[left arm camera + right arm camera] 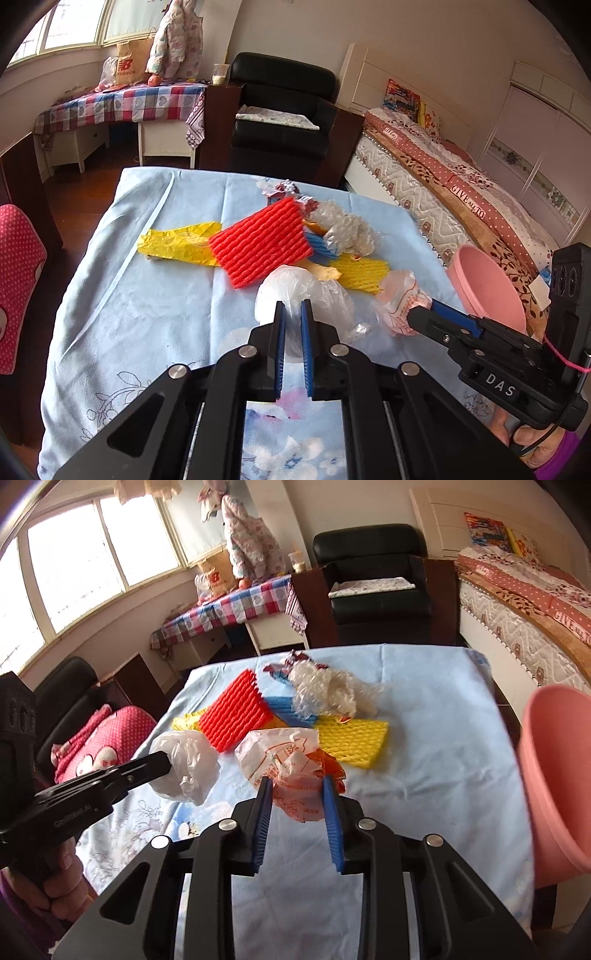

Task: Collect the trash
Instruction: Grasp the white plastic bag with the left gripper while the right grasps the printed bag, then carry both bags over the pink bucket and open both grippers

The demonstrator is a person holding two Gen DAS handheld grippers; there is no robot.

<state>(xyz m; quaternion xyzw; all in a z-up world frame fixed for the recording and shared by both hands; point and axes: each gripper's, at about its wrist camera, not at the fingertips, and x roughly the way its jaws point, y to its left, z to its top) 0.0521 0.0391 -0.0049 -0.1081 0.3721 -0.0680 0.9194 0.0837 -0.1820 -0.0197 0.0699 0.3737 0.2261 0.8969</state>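
Observation:
A crumpled white plastic bag [295,284] [184,764] is lifted just off the blue tablecloth [147,295], with my left gripper [293,306] [166,764] shut on it. A clear bag with red print [280,753] [395,295] sits between the blue pads of my right gripper [297,784] [417,314], and both pads press against it. Farther back on the cloth lie a red foam net [258,243] [236,712], a yellow foam net [364,273] [354,742], bubble wrap [347,225] [328,690], a blue foam piece [284,709] and a yellow wrapper [177,243].
A pink bin [480,280] [554,757] stands at the table's right edge, close to my right gripper. A bed [461,177] runs along the right. A black armchair [284,107] is beyond the table's far edge, and a red dotted cushion [110,731] is to the left.

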